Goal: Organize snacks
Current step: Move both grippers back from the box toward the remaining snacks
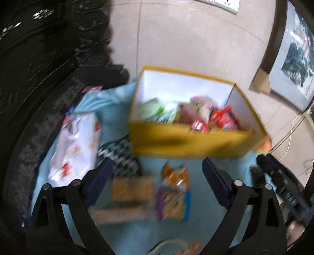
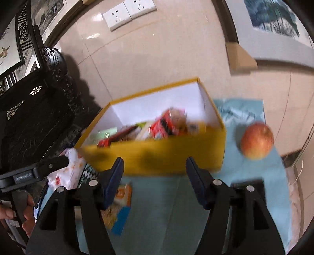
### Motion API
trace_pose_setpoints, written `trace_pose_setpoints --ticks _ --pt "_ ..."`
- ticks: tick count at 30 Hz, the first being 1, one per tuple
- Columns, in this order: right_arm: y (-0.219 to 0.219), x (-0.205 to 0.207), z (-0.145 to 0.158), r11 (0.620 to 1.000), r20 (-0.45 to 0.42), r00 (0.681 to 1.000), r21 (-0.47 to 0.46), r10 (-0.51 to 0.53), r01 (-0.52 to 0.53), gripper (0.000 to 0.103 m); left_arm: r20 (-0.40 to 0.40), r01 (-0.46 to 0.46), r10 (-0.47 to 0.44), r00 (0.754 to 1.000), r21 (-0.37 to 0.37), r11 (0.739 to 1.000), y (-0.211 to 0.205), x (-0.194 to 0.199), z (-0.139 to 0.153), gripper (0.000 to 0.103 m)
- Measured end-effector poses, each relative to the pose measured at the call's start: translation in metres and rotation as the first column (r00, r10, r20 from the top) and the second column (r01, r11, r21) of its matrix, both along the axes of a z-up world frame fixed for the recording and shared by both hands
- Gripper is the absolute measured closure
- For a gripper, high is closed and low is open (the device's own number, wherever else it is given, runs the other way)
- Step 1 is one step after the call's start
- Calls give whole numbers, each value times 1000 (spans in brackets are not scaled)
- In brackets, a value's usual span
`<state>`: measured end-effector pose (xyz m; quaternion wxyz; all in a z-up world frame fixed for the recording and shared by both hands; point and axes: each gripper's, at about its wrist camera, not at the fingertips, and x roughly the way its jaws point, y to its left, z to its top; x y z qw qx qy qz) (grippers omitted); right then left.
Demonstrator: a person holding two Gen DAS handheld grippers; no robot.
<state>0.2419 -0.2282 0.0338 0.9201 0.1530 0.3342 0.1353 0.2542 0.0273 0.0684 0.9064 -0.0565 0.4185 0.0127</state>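
A yellow box (image 1: 192, 143) with white inner walls holds several snack packets and stands on a light blue cloth (image 1: 196, 225). My left gripper (image 1: 157, 176) is open and empty above loose snacks in front of the box: an orange packet (image 1: 176, 176), a colourful packet (image 1: 172, 204) and a tan waffle-like pack (image 1: 133, 188). In the right wrist view the box (image 2: 166, 155) is just ahead of my right gripper (image 2: 154, 168), open and empty. An orange and blue snack box (image 2: 119, 206) lies by its left finger.
A red apple (image 2: 257, 140) lies on the cloth right of the box. A white printed bag (image 1: 76, 149) and a zigzag-patterned pack (image 1: 119, 157) lie left of it. Dark carved furniture (image 2: 29, 109) stands at the left. A tiled wall with sockets (image 2: 127, 13) is behind.
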Motion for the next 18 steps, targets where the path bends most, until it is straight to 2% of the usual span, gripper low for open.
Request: trace_pose_setpoints --ticks 5,8,12,17,18 --pt "3 -27 -24 996 -67 998 94 10 -4 30 -81 -6 10 997 49 999 20 -34 -30 9" --pt "8 -37 -36 990 -94 995 137 27 -14 30 -112 -4 14 994 87 996 26 -47 -48 9" --pt "12 -44 -52 984 -121 992 176 47 -25 28 -161 -12 30 987 109 994 34 -45 -74 9" --pt "14 -42 -63 981 -156 985 189 74 -44 26 -250 -28 59 967 125 992 43 -27 -107 9" --pt "12 -41 -63 979 -157 985 198 76 -44 24 -262 -27 58 963 119 993 45 -25 -112 6"
